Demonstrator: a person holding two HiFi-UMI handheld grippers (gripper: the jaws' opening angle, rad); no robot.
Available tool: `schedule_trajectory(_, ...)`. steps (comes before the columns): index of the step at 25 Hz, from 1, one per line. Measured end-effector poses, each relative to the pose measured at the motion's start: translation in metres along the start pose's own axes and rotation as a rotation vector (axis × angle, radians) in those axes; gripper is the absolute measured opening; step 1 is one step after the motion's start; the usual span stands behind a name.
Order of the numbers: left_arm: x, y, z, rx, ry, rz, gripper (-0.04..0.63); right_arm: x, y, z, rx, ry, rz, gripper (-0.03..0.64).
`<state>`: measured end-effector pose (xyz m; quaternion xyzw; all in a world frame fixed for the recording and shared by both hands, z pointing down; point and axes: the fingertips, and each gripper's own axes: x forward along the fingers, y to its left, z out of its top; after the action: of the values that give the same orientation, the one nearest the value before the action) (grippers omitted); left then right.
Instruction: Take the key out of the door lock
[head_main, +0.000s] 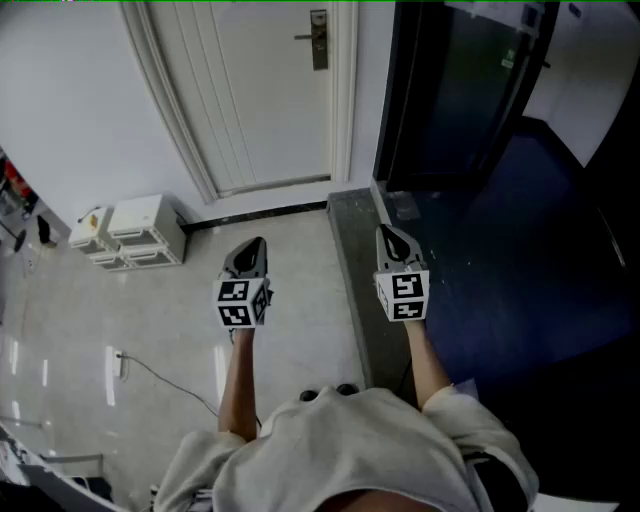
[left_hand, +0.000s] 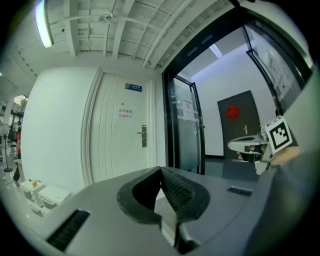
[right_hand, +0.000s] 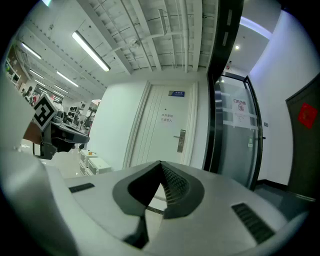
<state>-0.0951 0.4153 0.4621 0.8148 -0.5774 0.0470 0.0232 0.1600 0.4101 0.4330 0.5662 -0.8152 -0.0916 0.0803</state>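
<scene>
A white door (head_main: 270, 90) stands shut ahead, with a metal lock plate and handle (head_main: 318, 38) on its right side. The same lock plate (left_hand: 144, 136) shows small and far in the left gripper view, and the lock plate (right_hand: 181, 141) likewise in the right gripper view. I cannot make out a key at this distance. My left gripper (head_main: 258, 243) and right gripper (head_main: 385, 232) are held side by side at waist height, well short of the door. Both are shut with their tips meeting and nothing between them.
White drawer units (head_main: 145, 230) sit on the floor left of the door. A dark glass door and frame (head_main: 450, 90) stand to the right, with dark blue floor (head_main: 520, 260) beyond a grey threshold strip (head_main: 355, 260). A thin cable (head_main: 150, 372) lies on the tiled floor.
</scene>
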Motion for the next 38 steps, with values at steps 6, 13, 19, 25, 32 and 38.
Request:
schedule_trajectory(6, 0.002, -0.002, -0.001, -0.001, 0.002, -0.003, 0.018, 0.001, -0.002, -0.003, 0.003, 0.005, 0.001, 0.021)
schedule_trajectory(13, 0.003, -0.01, -0.001, 0.001, 0.004, -0.001, 0.018, -0.001, -0.008, -0.006, -0.001, 0.002, 0.0, 0.021)
schedule_trajectory(19, 0.011, -0.02, -0.002, -0.001, 0.012, 0.003, 0.018, -0.001, -0.02, -0.005, -0.008, -0.01, 0.001, 0.023)
schedule_trajectory(25, 0.023, -0.036, 0.001, 0.003, 0.016, 0.012, 0.018, 0.0, -0.038, -0.01, -0.009, -0.008, 0.012, 0.022)
schedule_trajectory(32, 0.041, -0.047, -0.006, -0.002, 0.027, 0.028, 0.018, 0.014, -0.054, -0.021, -0.008, -0.005, 0.039, 0.022)
schedule_trajectory(38, 0.061, -0.046, -0.012, -0.013, 0.042, 0.03, 0.018, 0.033, -0.06, -0.028, -0.008, 0.005, 0.056, 0.021)
